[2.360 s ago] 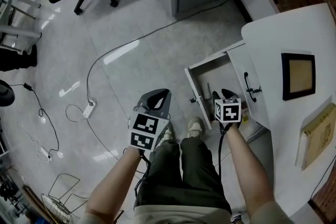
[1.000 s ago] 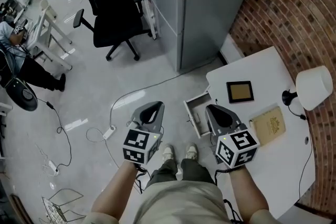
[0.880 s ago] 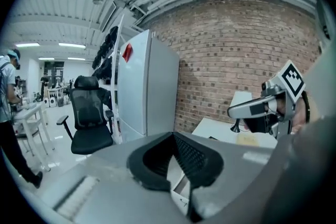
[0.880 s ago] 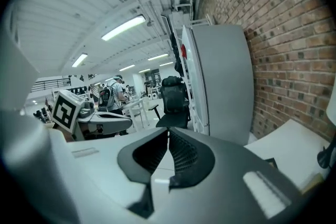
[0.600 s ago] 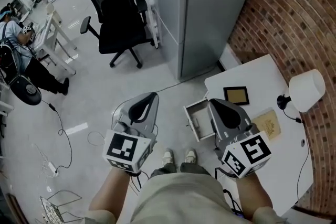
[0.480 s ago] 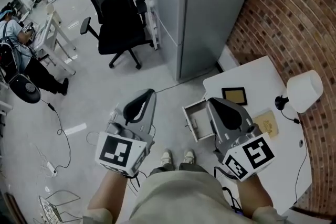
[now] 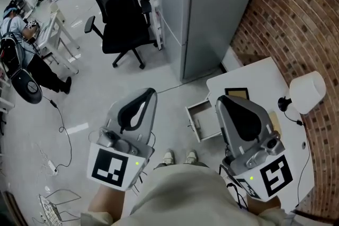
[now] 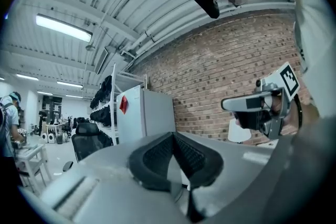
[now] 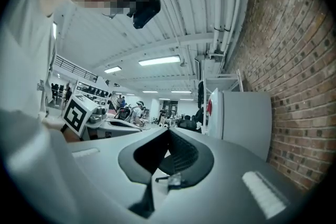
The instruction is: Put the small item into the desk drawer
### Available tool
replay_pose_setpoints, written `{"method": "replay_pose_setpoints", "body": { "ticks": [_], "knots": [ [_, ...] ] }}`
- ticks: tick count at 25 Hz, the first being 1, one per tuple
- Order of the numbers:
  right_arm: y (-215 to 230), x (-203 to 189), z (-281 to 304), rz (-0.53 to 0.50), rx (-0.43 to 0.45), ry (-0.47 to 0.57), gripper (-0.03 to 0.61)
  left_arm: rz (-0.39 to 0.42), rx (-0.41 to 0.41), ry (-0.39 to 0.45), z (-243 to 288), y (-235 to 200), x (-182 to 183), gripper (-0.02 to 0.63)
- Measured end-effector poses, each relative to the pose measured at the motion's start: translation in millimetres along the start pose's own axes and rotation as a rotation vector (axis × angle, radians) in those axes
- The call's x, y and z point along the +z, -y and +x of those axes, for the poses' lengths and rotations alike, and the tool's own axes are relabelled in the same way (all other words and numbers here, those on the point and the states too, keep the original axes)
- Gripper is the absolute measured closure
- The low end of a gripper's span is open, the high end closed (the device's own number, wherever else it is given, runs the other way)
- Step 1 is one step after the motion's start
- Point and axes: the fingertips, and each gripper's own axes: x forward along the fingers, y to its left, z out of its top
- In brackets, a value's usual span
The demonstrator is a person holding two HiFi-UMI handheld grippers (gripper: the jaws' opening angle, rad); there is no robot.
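Left claw (image 7: 149,92) and right claw (image 7: 223,99), both closed and empty, have risen further from the open drawer (image 7: 203,120) of the white surface (image 7: 254,74); small item not discernible.

A black office chair (image 7: 119,13) stands beside a grey cabinet (image 7: 217,2), near a brick wall (image 7: 296,13).

Left gripper (image 7: 144,98) and right gripper (image 7: 229,101) side by side, jaws closed.

The desk drawer (image 7: 200,120) — white and shallow — is standing pulled out from the white desk (image 7: 254,77), lying open, with its far side hiding behind the nearer gripper.
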Motion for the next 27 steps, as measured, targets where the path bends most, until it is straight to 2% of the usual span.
{"method": "replay_pose_setpoints", "body": {
  "ticks": [4, 9, 20, 27],
  "knots": [
    [-4.1, 4.2, -0.2, -0.004, 0.010, 0.024, 0.575, 0.001, 0.003, -0.006, -4.8, 1.9, -1.6, 0.611],
    [-1.8, -3.4, 2.3, 0.011, 0.028, -0.005, 0.575, 0.003, 0.011, -0.014, -3.7, 0.2, -3.6, 0.611],
    [6.8, -12.1, 10.5, 0.026, 0.021, -0.031, 0.575, 0.050, 0.025, -0.015, 3.5, -3.4, -0.9, 0.612],
    [14.0, -15.8, 16.7, 0.045, 0.005, -0.039, 0.575, 0.049, 0.030, -0.027, 6.6, -12.2, -2.9, 0.612]
  ]
}}
